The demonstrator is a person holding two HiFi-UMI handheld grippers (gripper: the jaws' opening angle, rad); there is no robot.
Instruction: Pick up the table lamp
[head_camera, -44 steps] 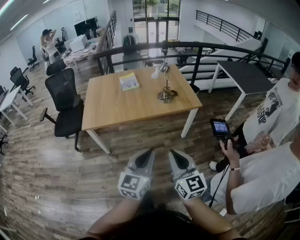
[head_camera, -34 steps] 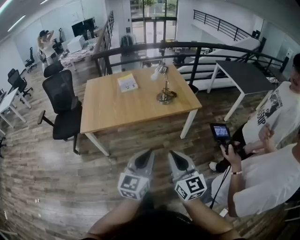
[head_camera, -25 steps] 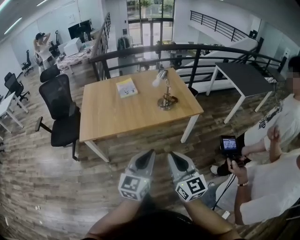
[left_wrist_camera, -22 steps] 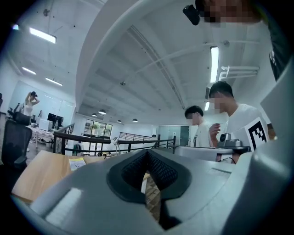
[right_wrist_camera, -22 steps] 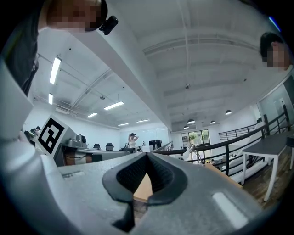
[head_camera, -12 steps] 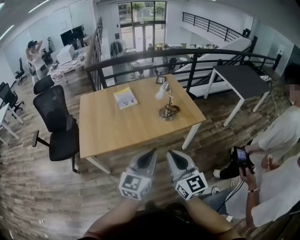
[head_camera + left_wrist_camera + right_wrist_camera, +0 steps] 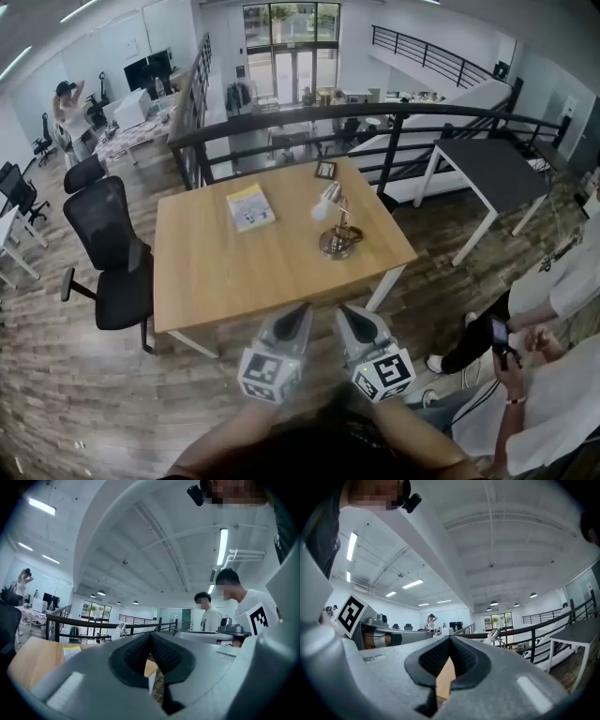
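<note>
The table lamp (image 7: 335,226), a small metal one with a round base and a tilted pale shade, stands on the right half of the wooden table (image 7: 234,277). Both grippers hover side by side short of the table's near edge, pointing level at it. The left gripper (image 7: 302,310) is shut with nothing held; in the left gripper view the left gripper (image 7: 150,635) has its pads meeting, and the lamp (image 7: 121,629) shows far off. The right gripper (image 7: 342,312) is also shut and empty. In the right gripper view the right gripper (image 7: 450,639) is closed, with the lamp (image 7: 492,634) distant at right.
On the table lie a yellow booklet (image 7: 249,206) and a small framed picture (image 7: 325,170). A black office chair (image 7: 116,255) stands at the table's left. A black railing (image 7: 375,106) runs behind, with a dark table (image 7: 490,165) at the right. People (image 7: 548,375) sit at the lower right.
Both grippers, still shut, have come closer to the table; its near edge now lies just beyond their tips. The people at the right have slid toward the frame's lower corner.
</note>
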